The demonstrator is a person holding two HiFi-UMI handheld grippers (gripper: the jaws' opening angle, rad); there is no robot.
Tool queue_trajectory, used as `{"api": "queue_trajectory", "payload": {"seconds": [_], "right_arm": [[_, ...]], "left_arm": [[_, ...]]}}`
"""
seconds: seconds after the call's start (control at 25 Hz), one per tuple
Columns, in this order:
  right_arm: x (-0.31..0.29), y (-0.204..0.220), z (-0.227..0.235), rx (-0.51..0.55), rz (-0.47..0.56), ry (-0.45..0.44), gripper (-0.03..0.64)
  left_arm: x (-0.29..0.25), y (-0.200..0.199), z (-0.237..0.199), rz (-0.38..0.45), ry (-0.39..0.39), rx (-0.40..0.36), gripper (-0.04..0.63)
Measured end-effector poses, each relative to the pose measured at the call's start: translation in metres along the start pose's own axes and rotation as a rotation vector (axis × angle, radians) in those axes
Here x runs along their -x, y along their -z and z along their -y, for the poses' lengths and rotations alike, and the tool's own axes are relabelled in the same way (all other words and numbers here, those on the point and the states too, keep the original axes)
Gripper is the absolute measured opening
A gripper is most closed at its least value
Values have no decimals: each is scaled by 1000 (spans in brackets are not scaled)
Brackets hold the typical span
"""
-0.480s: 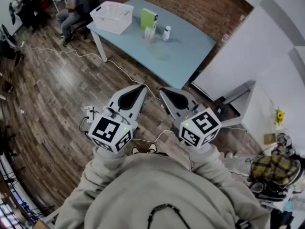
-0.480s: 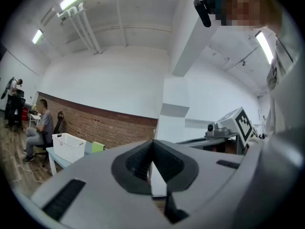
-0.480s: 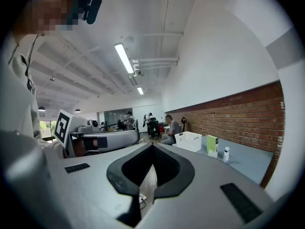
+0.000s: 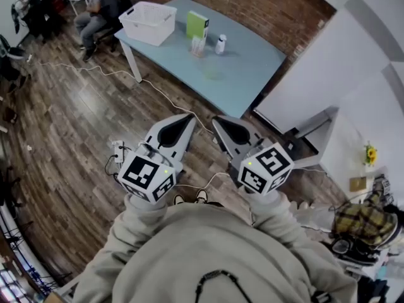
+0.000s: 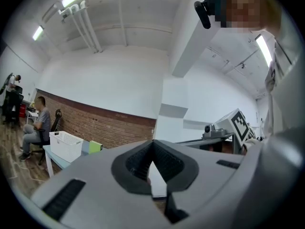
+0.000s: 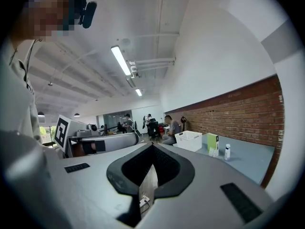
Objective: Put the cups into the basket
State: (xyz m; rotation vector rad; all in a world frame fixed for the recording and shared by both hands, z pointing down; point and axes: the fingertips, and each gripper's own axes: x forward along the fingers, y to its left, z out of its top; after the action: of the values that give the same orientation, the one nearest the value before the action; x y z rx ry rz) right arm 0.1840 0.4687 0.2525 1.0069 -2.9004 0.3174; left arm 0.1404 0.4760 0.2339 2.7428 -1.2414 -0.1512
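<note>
Holding my left gripper [image 4: 187, 116] and right gripper [image 4: 218, 120] level, both pinched together on nothing; I see the cups [image 4: 197, 46] on the blue table [image 4: 247, 74] beside the green box [image 4: 197, 24], basket [image 4: 140, 31] near them.

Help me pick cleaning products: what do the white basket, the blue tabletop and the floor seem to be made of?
Basket: likely moulded plastic, matte white; its walls are a fine lattice.
Tabletop: probably laminate or painted board, smooth pale blue with a soft sheen.
Floor: wood or wood-look laminate, glossy; plank seams and light reflections show.
</note>
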Motion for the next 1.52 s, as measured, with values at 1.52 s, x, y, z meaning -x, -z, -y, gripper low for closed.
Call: {"api": "queue_trajectory", "payload": {"seconds": [1.52], "right_arm": [[15,20,82,-69,14,-72,11]], "left_arm": [[-73,28,3,-9,-2,8,-5]]}}
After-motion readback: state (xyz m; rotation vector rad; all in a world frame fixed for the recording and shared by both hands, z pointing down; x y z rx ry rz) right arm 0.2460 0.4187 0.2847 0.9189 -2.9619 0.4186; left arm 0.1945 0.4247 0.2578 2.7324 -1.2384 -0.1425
